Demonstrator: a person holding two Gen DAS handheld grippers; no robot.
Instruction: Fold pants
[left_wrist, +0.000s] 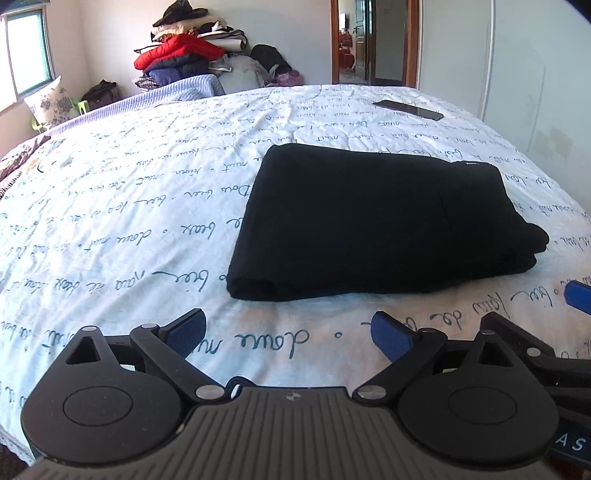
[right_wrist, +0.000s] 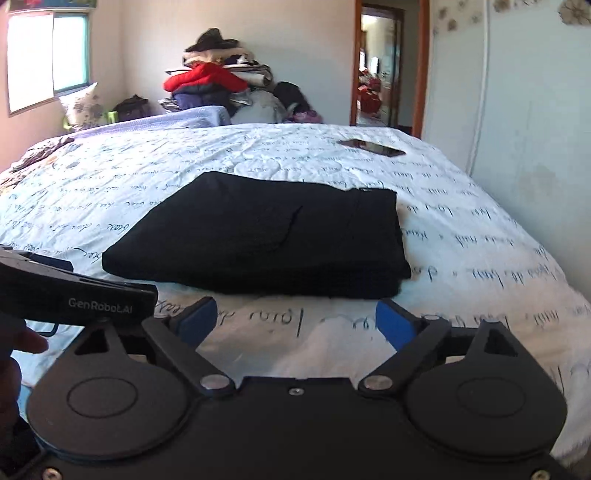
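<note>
The black pants (left_wrist: 376, 225) lie folded into a compact, layered rectangle on the white bedspread with script print (left_wrist: 147, 206). They also show in the right wrist view (right_wrist: 266, 236). My left gripper (left_wrist: 288, 334) is open and empty, just in front of the pants' near edge, not touching them. My right gripper (right_wrist: 297, 323) is open and empty, also just short of the near edge. The left gripper's body (right_wrist: 74, 291) shows at the left of the right wrist view; a blue pad of the right gripper (left_wrist: 580, 295) shows at the right edge of the left wrist view.
A dark phone (left_wrist: 408, 109) lies on the bed beyond the pants, also in the right wrist view (right_wrist: 371, 147). A pile of clothes (left_wrist: 192, 55) is stacked past the far end of the bed. A wall (left_wrist: 535, 92) runs along the right side, with a doorway (left_wrist: 373, 40) behind.
</note>
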